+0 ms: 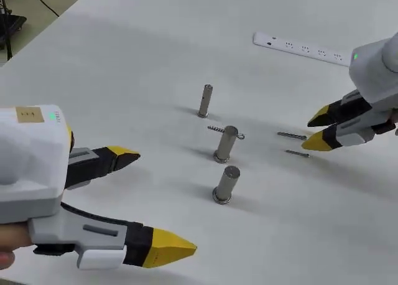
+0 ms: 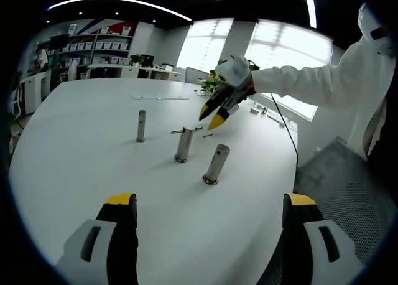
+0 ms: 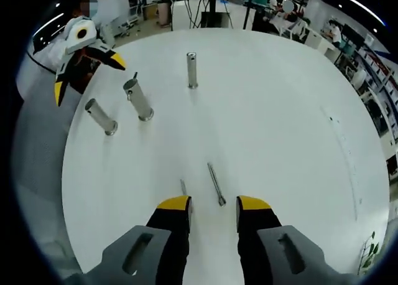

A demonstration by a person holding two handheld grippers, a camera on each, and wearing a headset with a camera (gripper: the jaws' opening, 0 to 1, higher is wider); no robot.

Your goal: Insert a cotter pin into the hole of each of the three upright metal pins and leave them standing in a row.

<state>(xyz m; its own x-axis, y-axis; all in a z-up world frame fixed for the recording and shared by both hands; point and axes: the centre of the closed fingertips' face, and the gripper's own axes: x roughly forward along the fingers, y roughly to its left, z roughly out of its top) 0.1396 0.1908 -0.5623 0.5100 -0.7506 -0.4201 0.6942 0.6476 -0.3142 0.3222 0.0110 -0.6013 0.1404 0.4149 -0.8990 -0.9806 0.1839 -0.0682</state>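
Near the middle metal pin [image 1: 226, 145], a loose cotter pin [image 3: 216, 183] lies lengthwise just ahead of the narrow, empty jaws of the right gripper [image 3: 214, 204]; the left gripper [image 1: 165, 201] gapes wide, farther off.

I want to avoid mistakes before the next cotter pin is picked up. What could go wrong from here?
1. The two loose cotter pins lie flat on the table by the right hand-held gripper; its open jaws may slip or push one away.
2. The near pin and far pin stand free, the left hand-held gripper apart from them; inserting could tip one.
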